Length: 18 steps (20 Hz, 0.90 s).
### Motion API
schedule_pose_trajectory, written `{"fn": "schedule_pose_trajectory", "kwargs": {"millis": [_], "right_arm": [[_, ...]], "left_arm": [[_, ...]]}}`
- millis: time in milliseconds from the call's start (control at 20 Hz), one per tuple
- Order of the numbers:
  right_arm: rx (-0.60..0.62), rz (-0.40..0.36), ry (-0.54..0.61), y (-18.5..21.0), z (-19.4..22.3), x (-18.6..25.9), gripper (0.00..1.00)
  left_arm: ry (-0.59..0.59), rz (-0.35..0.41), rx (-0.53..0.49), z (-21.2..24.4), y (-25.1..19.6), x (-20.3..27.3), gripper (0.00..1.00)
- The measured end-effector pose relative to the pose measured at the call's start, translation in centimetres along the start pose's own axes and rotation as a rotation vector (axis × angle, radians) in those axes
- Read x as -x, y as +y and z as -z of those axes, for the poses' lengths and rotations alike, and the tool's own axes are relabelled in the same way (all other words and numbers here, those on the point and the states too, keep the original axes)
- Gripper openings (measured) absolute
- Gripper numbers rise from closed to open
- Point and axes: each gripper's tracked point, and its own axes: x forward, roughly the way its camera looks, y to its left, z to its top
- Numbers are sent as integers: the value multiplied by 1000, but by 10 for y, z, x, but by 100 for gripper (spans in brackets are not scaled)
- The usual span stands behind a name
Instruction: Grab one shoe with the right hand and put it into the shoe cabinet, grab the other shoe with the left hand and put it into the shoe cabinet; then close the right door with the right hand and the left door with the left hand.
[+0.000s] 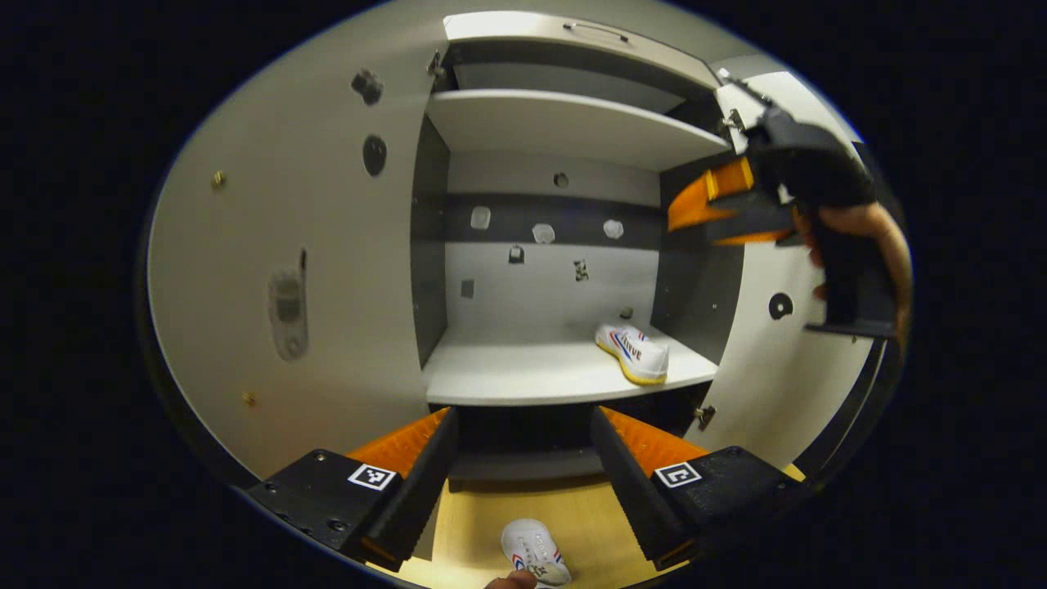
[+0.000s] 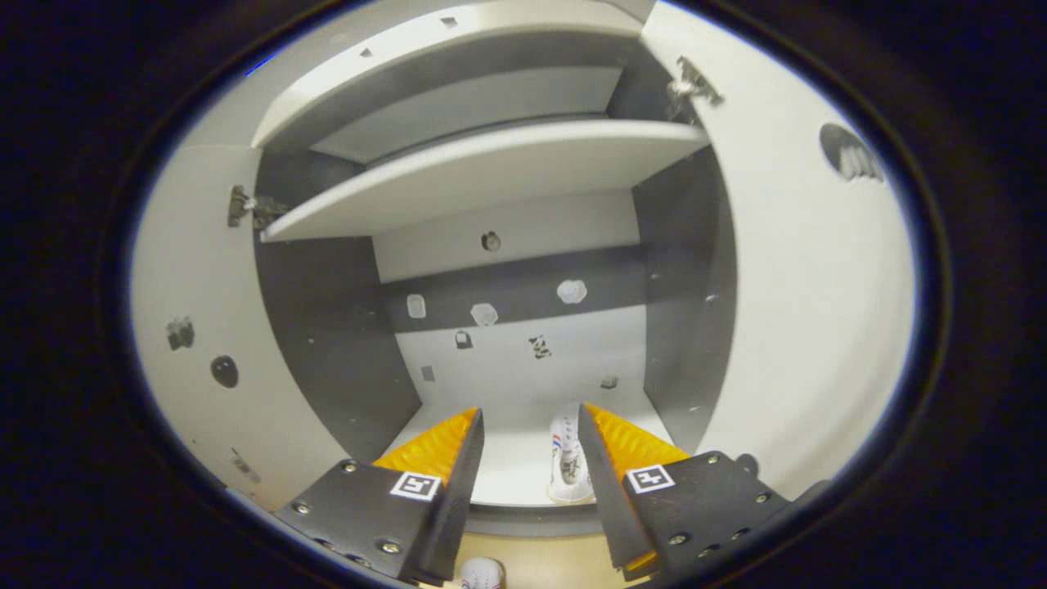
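One white shoe (image 1: 634, 352) with a yellow sole and red-blue stripes lies on the right side of the cabinet's lower shelf (image 1: 507, 376). The other white shoe (image 1: 536, 552) rests on the wooden floor below, in front of the cabinet. My left gripper (image 1: 523, 417) is open and empty, above the floor shoe and facing the shelf. My right gripper (image 1: 691, 233) hangs at the cabinet's upper right, held by a hand (image 1: 859, 237). In the right gripper view, my right gripper (image 2: 530, 417) is open and empty, with the shelf shoe (image 2: 568, 462) just beyond its fingertips and the floor shoe (image 2: 481, 574) below.
Both cabinet doors stand open: the left door (image 1: 303, 270) and the right door (image 1: 777, 368). An upper shelf (image 1: 564, 123) spans the cabinet above. A drawer front with a handle (image 1: 595, 31) sits at the top. The lower shelf has free room left of the shoe.
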Motion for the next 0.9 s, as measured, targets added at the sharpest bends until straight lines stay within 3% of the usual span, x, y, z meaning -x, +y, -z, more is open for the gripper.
{"fn": "schedule_pose_trajectory", "kwargs": {"millis": [400, 600, 900], "right_arm": [[27, 51, -171, -18, -56, 103, 68], [49, 68, -209, -24, -68, 130, 68], [75, 90, -244, -32, -77, 157, 68]], "left_arm": [[380, 76, 30, 170, -8, -42, 100], [615, 72, 74, 270, 0, -37, 97], [839, 60, 137, 356, 11, -13, 96]]}}
